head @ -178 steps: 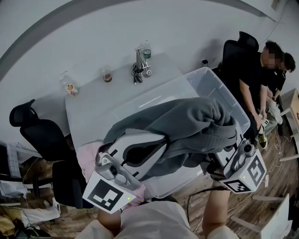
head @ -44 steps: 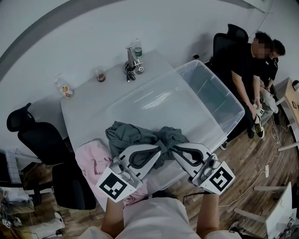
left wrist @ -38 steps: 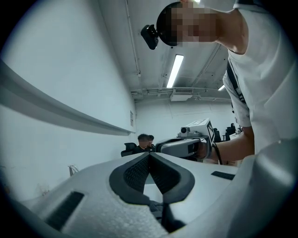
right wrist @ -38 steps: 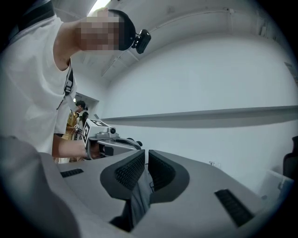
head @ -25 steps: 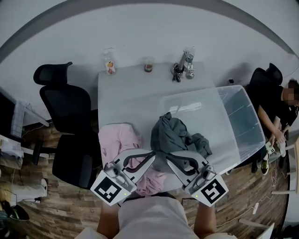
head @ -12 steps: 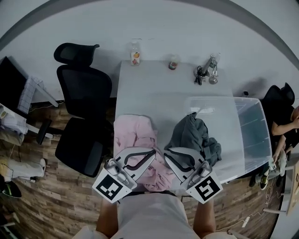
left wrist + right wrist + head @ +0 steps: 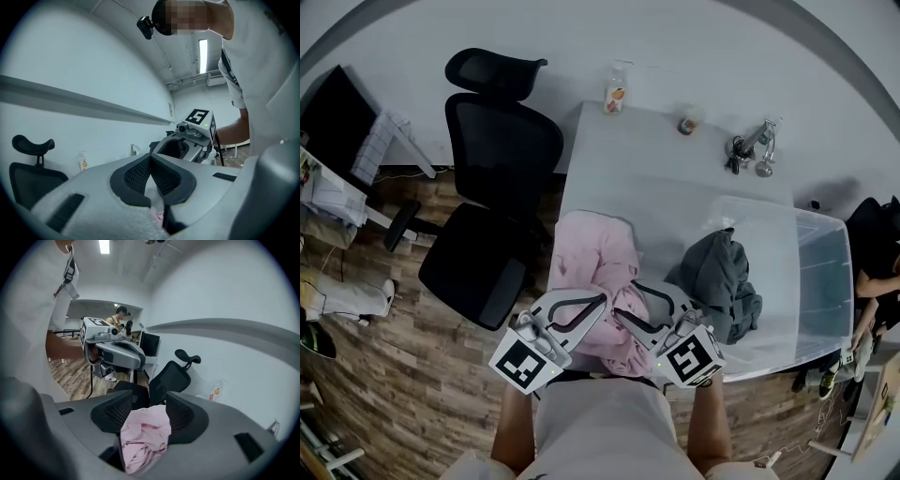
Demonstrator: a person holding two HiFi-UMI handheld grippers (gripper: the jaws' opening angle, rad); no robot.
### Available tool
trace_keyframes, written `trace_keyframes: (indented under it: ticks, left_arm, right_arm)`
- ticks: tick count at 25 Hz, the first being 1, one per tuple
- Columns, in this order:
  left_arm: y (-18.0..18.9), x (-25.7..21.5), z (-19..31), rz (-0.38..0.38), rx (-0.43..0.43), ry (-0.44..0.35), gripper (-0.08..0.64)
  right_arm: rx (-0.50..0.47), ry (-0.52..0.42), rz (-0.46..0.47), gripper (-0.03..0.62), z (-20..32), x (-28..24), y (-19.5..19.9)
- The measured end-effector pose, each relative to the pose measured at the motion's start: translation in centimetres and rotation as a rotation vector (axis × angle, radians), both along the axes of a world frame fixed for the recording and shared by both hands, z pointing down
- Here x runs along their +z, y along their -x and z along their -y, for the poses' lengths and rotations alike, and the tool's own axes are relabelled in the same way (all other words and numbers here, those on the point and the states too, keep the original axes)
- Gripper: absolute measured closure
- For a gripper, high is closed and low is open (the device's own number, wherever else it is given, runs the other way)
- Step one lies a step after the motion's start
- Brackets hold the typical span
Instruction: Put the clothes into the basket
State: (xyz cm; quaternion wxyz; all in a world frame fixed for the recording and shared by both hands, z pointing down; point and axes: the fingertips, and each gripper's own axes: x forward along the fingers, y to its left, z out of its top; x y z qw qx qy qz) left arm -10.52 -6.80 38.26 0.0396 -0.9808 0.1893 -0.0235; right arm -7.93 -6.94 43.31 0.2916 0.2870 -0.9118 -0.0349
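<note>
A pink garment (image 7: 592, 267) lies crumpled at the near left of the white table (image 7: 666, 178). A grey garment (image 7: 724, 281) lies in the clear plastic basket (image 7: 825, 281) on the table's right. Both grippers hover over the pink garment's near edge. My left gripper (image 7: 600, 300) (image 7: 150, 157) is shut, its pads meeting at the tip with nothing between them. My right gripper (image 7: 628, 302) (image 7: 146, 405) has its jaws opening, and the pink garment (image 7: 143, 432) shows in the gap between the pads, which do not press on it.
A black office chair (image 7: 492, 187) stands against the table's left side. At the table's far edge are a small bottle (image 7: 614, 94), a little jar (image 7: 686, 125) and a metal stand with cables (image 7: 750, 155). A seated person (image 7: 877, 272) is to the right of the basket.
The grey garment was carried over the basket and left lying in it. Both grippers have since moved left to the pink garment, and the right jaws have parted.
</note>
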Motion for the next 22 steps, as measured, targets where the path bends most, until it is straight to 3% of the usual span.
trace_keyframes:
  ticks: [13, 16, 22]
  left_arm:
    - [3.6, 6.9, 0.3, 0.075, -0.069, 0.11, 0.558]
    - [3.9, 8.0, 0.4, 0.09, -0.07, 0.11, 0.559]
    - [4.3, 9.7, 0.6, 0.087, -0.092, 0.164, 0.558]
  right_arm:
    - [-0.104, 0.183, -0.209, 0.213, 0.2, 10.2, 4.3]
    - [-0.116, 0.233, -0.232, 0.142, 0.1, 12.5, 4.6]
    - [-0.097, 0.3, -0.238, 0.061, -0.1, 16.2, 5.1]
